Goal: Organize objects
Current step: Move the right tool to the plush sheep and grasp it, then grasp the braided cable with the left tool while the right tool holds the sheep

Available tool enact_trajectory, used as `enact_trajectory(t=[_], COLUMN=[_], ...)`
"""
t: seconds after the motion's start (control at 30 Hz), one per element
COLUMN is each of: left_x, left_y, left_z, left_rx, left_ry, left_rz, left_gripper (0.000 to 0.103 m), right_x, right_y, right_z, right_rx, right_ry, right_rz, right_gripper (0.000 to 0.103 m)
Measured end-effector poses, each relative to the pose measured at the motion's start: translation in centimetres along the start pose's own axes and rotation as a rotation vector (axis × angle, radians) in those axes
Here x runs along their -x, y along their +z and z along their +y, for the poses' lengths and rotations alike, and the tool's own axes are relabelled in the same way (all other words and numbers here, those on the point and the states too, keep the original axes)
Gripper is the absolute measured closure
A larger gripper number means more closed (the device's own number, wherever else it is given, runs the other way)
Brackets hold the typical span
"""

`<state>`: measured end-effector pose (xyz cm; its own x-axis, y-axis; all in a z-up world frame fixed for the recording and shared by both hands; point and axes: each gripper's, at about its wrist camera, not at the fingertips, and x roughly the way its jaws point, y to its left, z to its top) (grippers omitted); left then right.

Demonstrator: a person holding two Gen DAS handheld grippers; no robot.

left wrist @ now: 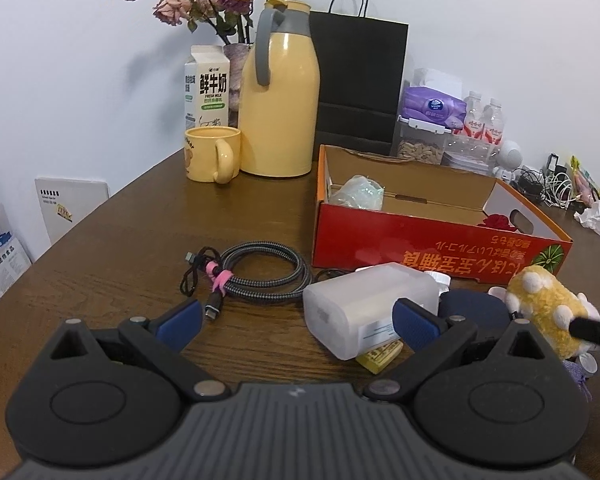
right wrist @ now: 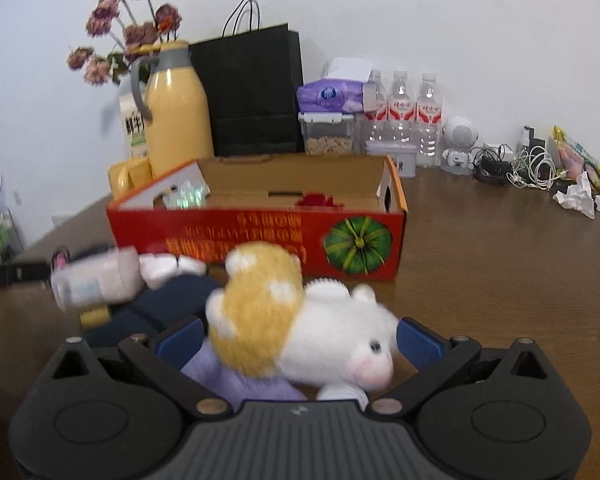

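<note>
My left gripper is open low over the brown table; its right fingertip is in front of a translucent white plastic container lying on its side. A coiled braided cable with a pink tie lies just ahead to the left. My right gripper is open, and a yellow-and-white plush toy lies between its blue pads on a lilac cloth. Behind stands the open red cardboard box, holding a pale plastic bundle and a red item. A navy object lies beside the plush.
At the back left stand a yellow jug, a yellow mug, a milk carton and dried roses. A black paper bag, tissues, water bottles, a small white robot figure and tangled cables line the wall.
</note>
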<state>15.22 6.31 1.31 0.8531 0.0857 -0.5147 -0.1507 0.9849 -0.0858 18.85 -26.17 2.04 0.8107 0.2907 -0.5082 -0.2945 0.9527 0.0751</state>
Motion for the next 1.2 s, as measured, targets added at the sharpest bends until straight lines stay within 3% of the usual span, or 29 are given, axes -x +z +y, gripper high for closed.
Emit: enact_trajectory(t=[0.1, 0.3, 0.43, 0.63, 1.2], left_x=[-0.1, -0.2, -0.3, -0.7, -3.1], left_y=[-0.1, -0.1, 0.0, -0.1, 1.7], left_z=[0.4, 1.4, 2.1, 2.7, 4.4], left_rx=[0.01, 0.028, 0.046, 0.057, 0.024], left_ry=[0.002, 0.01, 0.021, 0.017, 0.077], left_rz=[0.003, 0.007, 0.01, 0.016, 0.04], left_gripper=[0.0, 0.0, 0.0, 0.0, 0.0], right_x=[-0.7, -3.9, -5.1, -6.0, -3.6], right_y=[1.1, 2.7, 2.7, 2.5, 2.8], right_z=[0.7, 1.7, 1.9, 2.0, 1.5], right_rx=[0.031, 0.107, 0.132, 0.137, 0.138], right_ry=[-0.002, 0.02, 0.055, 0.083, 0.062], right_rz=[-0.009, 0.063, 0.109, 0.134, 0.043], right_gripper=[0.0, 0.002, 0.042, 0.046, 0.055])
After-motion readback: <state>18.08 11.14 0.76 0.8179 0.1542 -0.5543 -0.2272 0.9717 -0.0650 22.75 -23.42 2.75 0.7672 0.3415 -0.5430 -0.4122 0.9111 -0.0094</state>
